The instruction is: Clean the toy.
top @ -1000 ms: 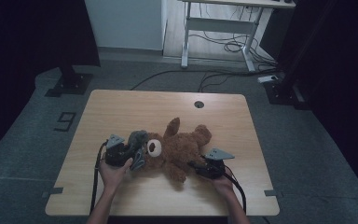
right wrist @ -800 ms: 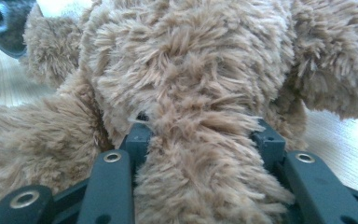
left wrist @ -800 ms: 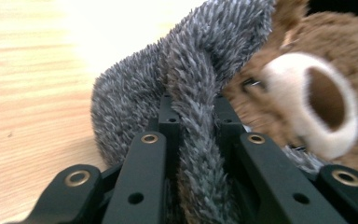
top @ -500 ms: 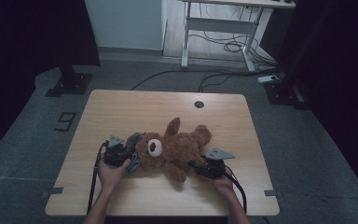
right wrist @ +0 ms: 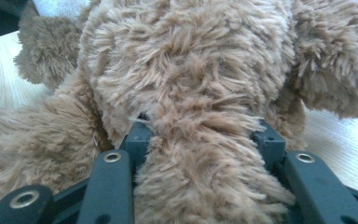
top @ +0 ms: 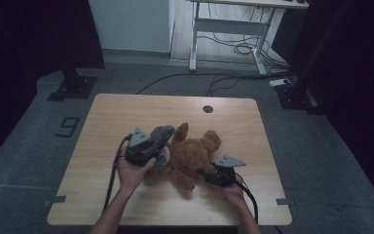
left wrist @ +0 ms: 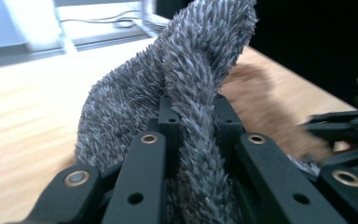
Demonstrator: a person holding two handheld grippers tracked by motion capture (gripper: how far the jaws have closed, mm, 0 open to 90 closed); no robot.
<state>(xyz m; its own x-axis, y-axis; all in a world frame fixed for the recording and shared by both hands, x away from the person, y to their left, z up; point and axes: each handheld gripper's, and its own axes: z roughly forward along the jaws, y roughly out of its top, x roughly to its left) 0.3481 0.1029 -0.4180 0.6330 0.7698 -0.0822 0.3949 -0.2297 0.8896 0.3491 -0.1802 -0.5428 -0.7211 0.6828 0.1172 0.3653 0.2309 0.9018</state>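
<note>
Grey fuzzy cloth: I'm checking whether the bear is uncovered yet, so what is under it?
The grey fuzzy cloth, pinched by the left hand-held gripper, drapes over the brown teddy bear at its head end. The head itself is covered. The right hand-held gripper grips a limb.

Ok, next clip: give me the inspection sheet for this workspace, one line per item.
Surface: wooden table, round grommet hole near the far edge.
Job's things: brown teddy bear lying on the table; grey furry cloth lifted at its head end.
Clutter: nothing seen on the table.
Grippers: left hand-held gripper shut on the grey furry cloth; right hand-held gripper shut on a limb of the teddy bear.
Cables: one trails from each gripper toward the person; loose floor cables behind the table.
Surroundings: dim room, white desk frame, black stand base, a floor marking.
</note>
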